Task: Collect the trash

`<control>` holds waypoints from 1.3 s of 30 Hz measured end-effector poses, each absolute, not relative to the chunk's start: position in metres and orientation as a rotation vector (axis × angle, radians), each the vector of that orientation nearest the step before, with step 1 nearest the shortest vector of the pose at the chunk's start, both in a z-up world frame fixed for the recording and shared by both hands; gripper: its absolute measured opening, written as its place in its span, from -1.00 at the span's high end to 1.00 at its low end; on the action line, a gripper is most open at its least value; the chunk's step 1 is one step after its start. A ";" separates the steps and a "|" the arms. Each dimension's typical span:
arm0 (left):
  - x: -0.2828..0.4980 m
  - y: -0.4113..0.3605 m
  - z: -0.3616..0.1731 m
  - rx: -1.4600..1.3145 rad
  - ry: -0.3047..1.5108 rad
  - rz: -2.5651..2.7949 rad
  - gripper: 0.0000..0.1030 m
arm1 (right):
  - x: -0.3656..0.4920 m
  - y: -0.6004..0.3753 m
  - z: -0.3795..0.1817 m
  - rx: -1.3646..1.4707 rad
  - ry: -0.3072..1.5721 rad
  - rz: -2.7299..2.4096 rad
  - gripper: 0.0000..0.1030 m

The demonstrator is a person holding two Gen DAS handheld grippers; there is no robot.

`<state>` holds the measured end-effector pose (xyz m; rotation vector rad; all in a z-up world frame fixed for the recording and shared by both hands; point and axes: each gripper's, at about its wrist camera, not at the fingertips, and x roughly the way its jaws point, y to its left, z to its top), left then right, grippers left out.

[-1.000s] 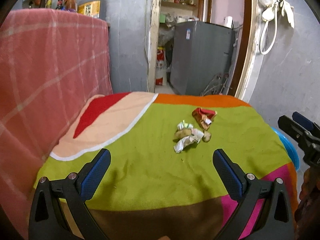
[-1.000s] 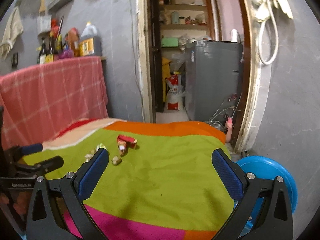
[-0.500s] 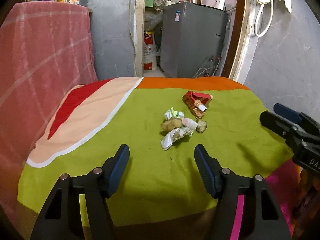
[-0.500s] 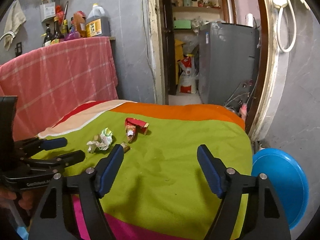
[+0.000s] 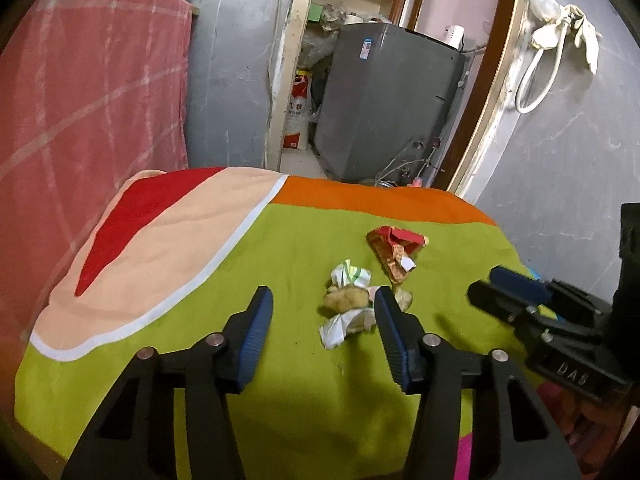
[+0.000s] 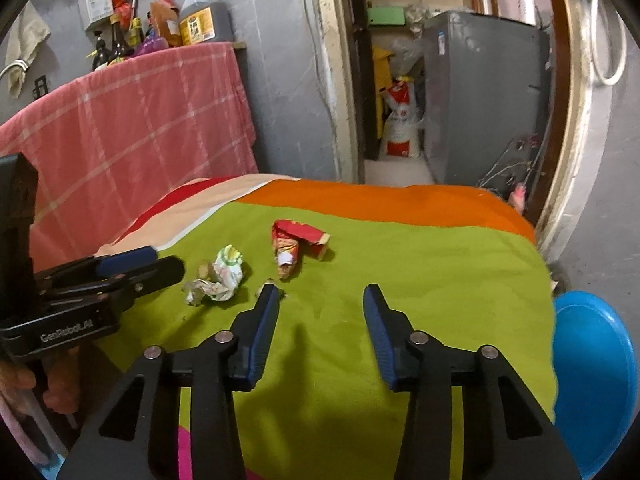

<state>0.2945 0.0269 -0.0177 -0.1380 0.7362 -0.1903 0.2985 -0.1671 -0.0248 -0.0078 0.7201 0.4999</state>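
Observation:
Trash lies on the green part of a bright cloth (image 5: 280, 264): a crumpled white paper wad (image 5: 348, 304) (image 6: 220, 276), a torn red wrapper (image 5: 394, 252) (image 6: 292, 244) and a small brown scrap (image 5: 404, 298) (image 6: 266, 286). My left gripper (image 5: 322, 300) hovers just short of the wad. Its jaws are closing and press on nothing; the right finger covers the wad's edge. My right gripper (image 6: 320, 294) points at bare green cloth to the right of the scrap. Its jaws are also closing, with nothing between them. Each gripper shows in the other's view: the right gripper (image 5: 516, 292), the left gripper (image 6: 140, 268).
A blue basin (image 6: 592, 380) sits low beyond the cloth's right edge. A pink checked cloth (image 6: 140, 120) hangs at the left with bottles (image 6: 204, 16) above it. Behind the table, a doorway opens onto a grey appliance (image 5: 384, 104). A hand (image 6: 16, 380) holds the left gripper.
Both grippers have moved forward toward the trash and their jaws have narrowed a good deal. The right gripper has also tipped downward. The trash has not moved.

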 end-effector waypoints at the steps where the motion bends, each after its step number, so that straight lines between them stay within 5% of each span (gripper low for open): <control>1: 0.297 0.027 -0.018 -0.140 0.742 -0.198 0.13 | 0.301 -0.165 -0.026 -0.006 0.732 0.508 0.24; 25: 0.327 0.030 -0.032 -0.238 0.844 -0.314 0.60 | 0.324 -0.144 -0.043 -0.037 0.881 0.558 0.30; 39: 0.313 0.036 -0.031 -0.281 0.852 -0.262 0.66 | 0.327 -0.121 -0.049 -0.114 0.918 0.599 0.33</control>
